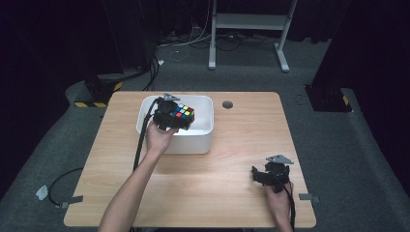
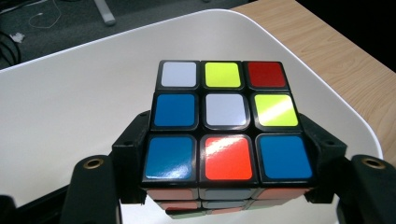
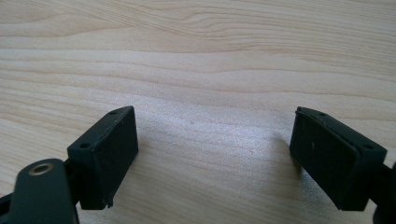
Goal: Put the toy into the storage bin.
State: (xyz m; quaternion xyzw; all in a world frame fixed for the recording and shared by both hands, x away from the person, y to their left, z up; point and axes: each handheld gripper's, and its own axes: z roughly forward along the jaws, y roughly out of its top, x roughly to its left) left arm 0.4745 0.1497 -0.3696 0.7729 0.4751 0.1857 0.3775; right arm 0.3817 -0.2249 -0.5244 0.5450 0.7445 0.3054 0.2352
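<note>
While the left gripper is held over the white bin, a scrambled puzzle cube is clamped between its two black jaws, which press against opposite sides of the cube. From the left gripper view, the cube is seen sitting squarely between the jaws, its upper face turned toward the camera (white, yellow and red squares along the far row, blue, white and yellow in the middle, blue, red and blue nearest). Beyond and beneath the held cube, the pale inner floor of the bin is spread out, with its rounded rim curving past the far side of the jaws and a strip of the wooden table visible beyond that rim. In the high view, the cube is carried above the bin's opening, toward the rim nearest the left hand; whether it touches the bin cannot be told.

Well apart from it, the right gripper is rested near the table's near right part, held by the right hand. Its jaws are spread wide with nothing between them, only bare wood being seen ahead of and below the pads.
</note>
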